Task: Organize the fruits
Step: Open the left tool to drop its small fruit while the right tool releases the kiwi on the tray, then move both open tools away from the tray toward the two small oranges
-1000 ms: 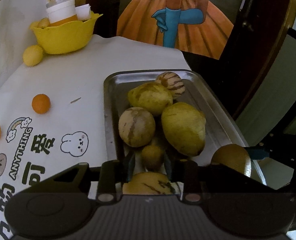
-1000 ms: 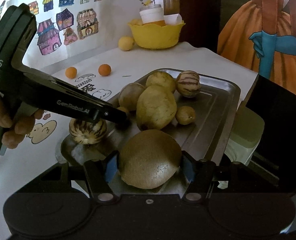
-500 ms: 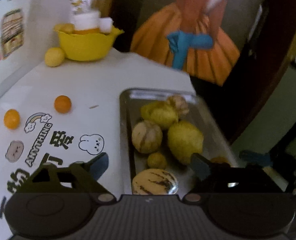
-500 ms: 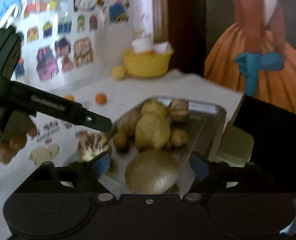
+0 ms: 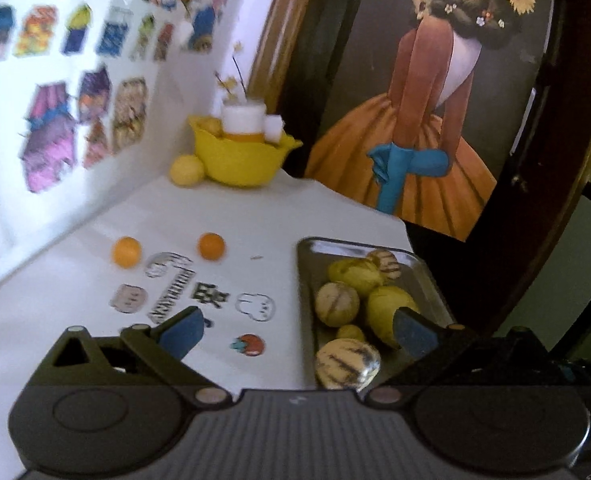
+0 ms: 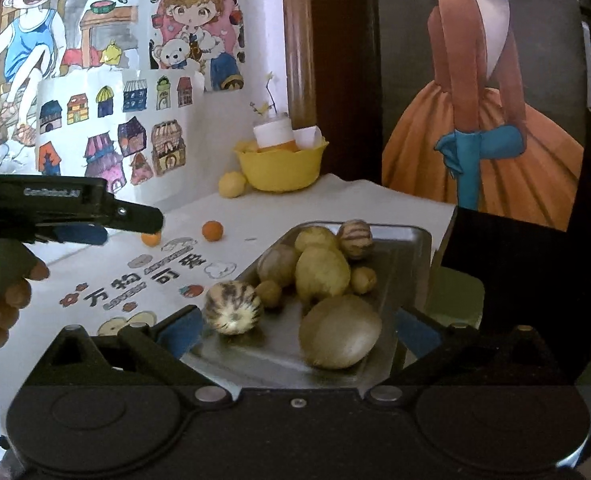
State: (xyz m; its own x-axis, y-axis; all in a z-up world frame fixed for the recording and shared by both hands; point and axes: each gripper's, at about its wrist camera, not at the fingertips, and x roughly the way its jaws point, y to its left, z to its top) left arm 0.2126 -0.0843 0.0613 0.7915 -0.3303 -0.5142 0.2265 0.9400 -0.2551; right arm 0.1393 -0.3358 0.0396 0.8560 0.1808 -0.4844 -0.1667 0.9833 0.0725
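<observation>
A metal tray on the white table holds several yellow-green and striped fruits. The nearest are a striped melon and a brown kiwi-like fruit. My left gripper is open and empty, raised above the tray's near left edge. My right gripper is open and empty, just behind the tray's near end. Two small oranges lie on the tablecloth left of the tray.
A yellow bowl with cups stands at the back by the wall, with a yellow lemon beside it. The left gripper's body and the hand show in the right wrist view. The table edge runs right of the tray.
Both grippers opened and let go of their fruit, the striped melon and the brown fruit, which now lie in the tray. Both grippers pulled back and up.
</observation>
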